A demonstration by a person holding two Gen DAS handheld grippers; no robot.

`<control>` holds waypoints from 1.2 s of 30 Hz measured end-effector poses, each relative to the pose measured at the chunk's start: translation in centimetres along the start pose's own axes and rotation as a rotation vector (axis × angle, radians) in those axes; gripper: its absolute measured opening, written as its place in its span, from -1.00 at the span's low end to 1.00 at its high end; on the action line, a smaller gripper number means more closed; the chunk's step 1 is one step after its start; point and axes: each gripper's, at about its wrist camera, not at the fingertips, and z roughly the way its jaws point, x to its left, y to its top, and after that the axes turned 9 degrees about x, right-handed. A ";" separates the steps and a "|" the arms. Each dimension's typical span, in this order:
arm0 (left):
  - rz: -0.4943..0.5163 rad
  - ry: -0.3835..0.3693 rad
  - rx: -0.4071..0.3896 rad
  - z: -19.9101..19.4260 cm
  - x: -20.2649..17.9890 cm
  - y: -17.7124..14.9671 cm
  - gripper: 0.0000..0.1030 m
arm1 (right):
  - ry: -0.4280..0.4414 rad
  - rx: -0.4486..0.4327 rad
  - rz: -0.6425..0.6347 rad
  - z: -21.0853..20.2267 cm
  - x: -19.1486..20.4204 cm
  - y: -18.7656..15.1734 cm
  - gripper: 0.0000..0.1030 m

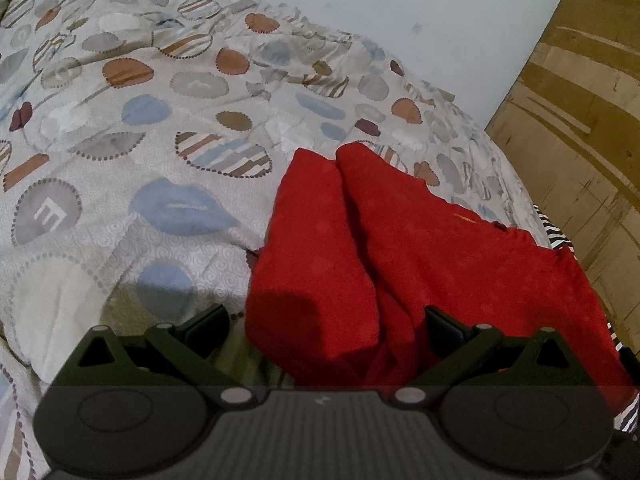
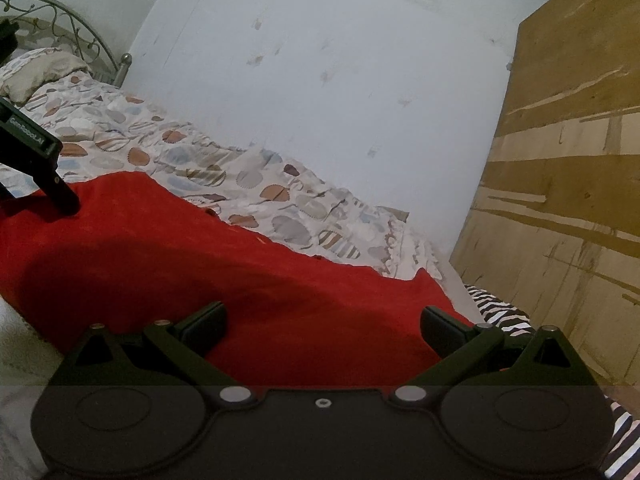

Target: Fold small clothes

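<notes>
**Hidden and cut-off parts around the red garment**

The near edge of the red garment (image 1: 420, 248) is covered by the body of the left gripper (image 1: 326, 330), so its outline there cannot be traced; how its two long folds join is lost under the same body. In the right wrist view the garment's near edge is likewise masked by the right gripper (image 2: 322, 328). A zebra-striped cloth (image 2: 502, 316) beside the garment is mostly hidden beneath it and cut by the picture's edge; its kind cannot be told. The metal headboard (image 2: 60, 24), well beyond the garment, is cropped at the left edge.
</notes>
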 end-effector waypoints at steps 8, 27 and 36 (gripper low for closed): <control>-0.052 0.029 0.037 -0.5 -1.1 0.6 0.62 | -0.002 -0.004 0.001 0.0 0.0 -0.1 0.99; 0.204 0.096 -0.160 -5.1 -11.4 1.1 -0.81 | 0.009 0.018 0.003 -0.1 -0.4 0.7 0.99; 0.431 -0.106 -0.151 -5.6 -22.4 1.4 -0.82 | -0.055 -0.017 -0.121 -2.2 -2.0 1.1 0.99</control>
